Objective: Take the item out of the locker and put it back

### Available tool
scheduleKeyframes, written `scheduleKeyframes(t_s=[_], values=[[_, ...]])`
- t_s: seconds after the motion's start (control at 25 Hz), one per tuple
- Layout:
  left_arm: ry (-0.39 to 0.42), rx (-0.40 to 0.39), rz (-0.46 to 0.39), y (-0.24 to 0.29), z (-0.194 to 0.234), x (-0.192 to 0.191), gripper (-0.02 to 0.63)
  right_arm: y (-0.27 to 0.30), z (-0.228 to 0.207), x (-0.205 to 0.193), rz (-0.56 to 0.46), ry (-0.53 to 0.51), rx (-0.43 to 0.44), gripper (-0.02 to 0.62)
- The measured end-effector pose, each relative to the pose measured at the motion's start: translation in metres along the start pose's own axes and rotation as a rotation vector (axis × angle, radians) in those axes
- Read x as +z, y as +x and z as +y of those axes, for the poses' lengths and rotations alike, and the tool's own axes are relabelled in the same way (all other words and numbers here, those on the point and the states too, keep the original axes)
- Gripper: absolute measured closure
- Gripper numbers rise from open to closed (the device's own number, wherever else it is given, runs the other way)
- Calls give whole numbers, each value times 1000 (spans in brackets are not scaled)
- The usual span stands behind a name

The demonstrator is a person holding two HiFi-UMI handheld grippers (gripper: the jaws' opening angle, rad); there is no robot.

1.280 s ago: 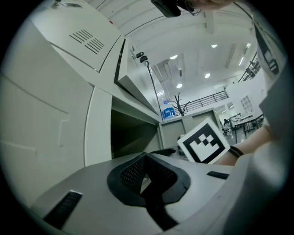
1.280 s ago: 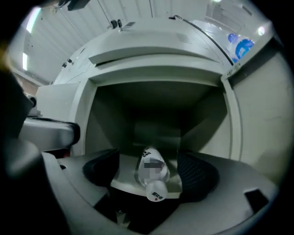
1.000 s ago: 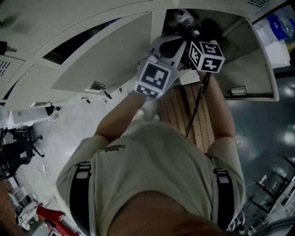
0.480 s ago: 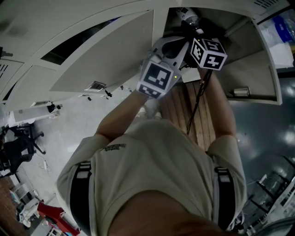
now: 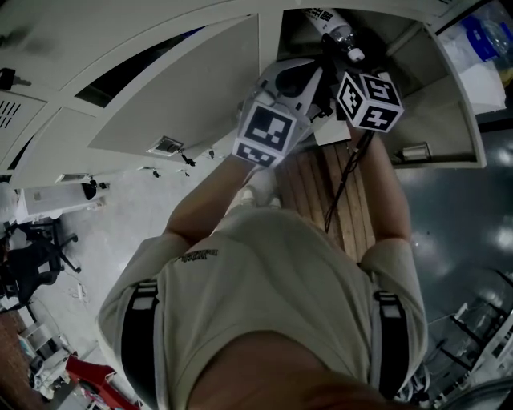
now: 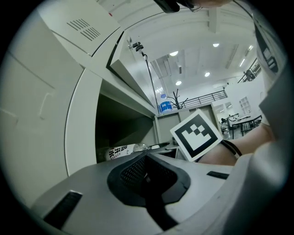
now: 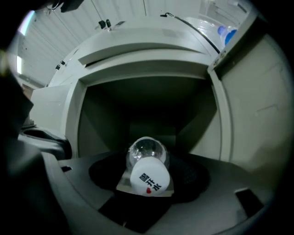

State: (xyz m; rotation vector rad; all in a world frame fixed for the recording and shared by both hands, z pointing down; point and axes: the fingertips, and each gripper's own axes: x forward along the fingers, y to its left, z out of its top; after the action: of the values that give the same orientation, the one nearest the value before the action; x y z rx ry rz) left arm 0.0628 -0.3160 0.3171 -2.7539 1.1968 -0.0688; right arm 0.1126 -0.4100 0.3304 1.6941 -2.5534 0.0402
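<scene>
A clear water bottle [image 7: 146, 167] with a white cap and a white printed label lies on its side, cap end towards the camera in the right gripper view. My right gripper [image 7: 146, 186] is shut on it at the mouth of the open locker compartment [image 7: 147, 110]. From above, the bottle [image 5: 333, 24] sticks out of the compartment just beyond the right gripper [image 5: 346, 68]. My left gripper [image 5: 290, 84] hangs close beside it on the left, jaws together with nothing in them. The bottle [image 6: 120, 151] also shows low in the locker in the left gripper view, above the left gripper [image 6: 147, 172].
The locker door [image 5: 184, 96] stands swung open to the left. A second open compartment [image 5: 481, 48] on the right holds white and blue items. A wooden bench [image 5: 337, 200] runs below the lockers, under the person's arms. Office chairs [image 5: 32, 256] stand far left.
Both grippers have shifted slightly right. The bottle now shows farther out of the compartment, cap clear of the right gripper's cube.
</scene>
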Motion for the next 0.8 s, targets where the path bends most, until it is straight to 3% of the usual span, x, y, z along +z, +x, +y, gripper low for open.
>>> scheduleKeyframes(t_s=[0.2,0.4,0.6,0.8], values=[[19,-5,-28,-11,-5,21,594,-38,-1,27,-52,7,-1,301],[-36,-40,-53,-25,-10,42,594,-87,1,46,-73,6,18,301],[52,-6,-29,-43,-13,48,593,-126,3,42,-79,42,35,301],[39,1,-28,-66,-16,45,594,-161,3,23,-71,104,44,301]])
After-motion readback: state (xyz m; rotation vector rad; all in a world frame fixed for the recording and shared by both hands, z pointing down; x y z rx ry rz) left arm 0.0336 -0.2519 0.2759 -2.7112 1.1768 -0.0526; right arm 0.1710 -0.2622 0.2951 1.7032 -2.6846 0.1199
